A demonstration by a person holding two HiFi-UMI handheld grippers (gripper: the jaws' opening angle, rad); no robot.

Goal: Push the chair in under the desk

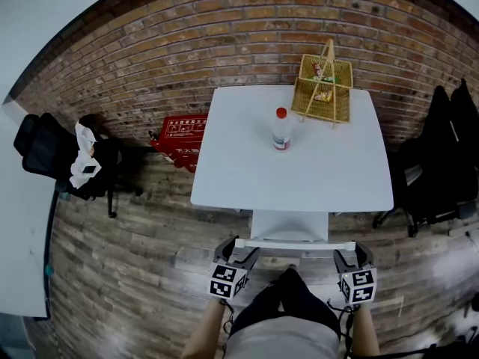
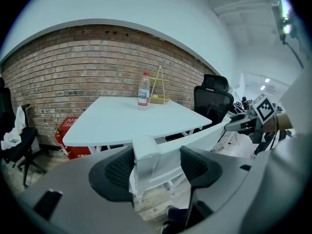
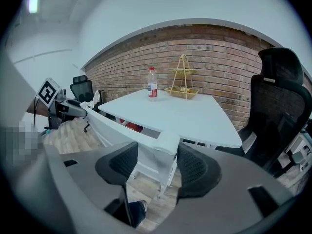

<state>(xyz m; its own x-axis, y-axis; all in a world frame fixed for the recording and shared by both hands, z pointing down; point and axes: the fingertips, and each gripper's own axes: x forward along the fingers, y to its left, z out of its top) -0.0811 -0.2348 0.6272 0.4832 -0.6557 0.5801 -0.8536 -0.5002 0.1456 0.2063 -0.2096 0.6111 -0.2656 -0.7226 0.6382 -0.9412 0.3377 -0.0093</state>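
Observation:
The white chair (image 1: 296, 243) stands at the near edge of the white desk (image 1: 314, 170), its seat partly under the top. My left gripper (image 1: 238, 251) is at the left corner of the chair's back rail and my right gripper (image 1: 350, 254) at the right corner. In the left gripper view, the left gripper (image 2: 156, 167) is open. The chair's corner post (image 2: 146, 152) lies against the left pad, with a gap to the right pad. In the right gripper view, the right gripper (image 3: 157, 165) is open too. The chair corner (image 3: 165, 145) sits by its right pad.
A plastic bottle (image 1: 281, 129) and a wicker basket (image 1: 323, 88) stand on the desk. Black office chairs flank it at the left (image 1: 52, 155) and right (image 1: 434, 170). A red box (image 1: 179, 137) sits against the brick wall. The person's legs are just behind the chair.

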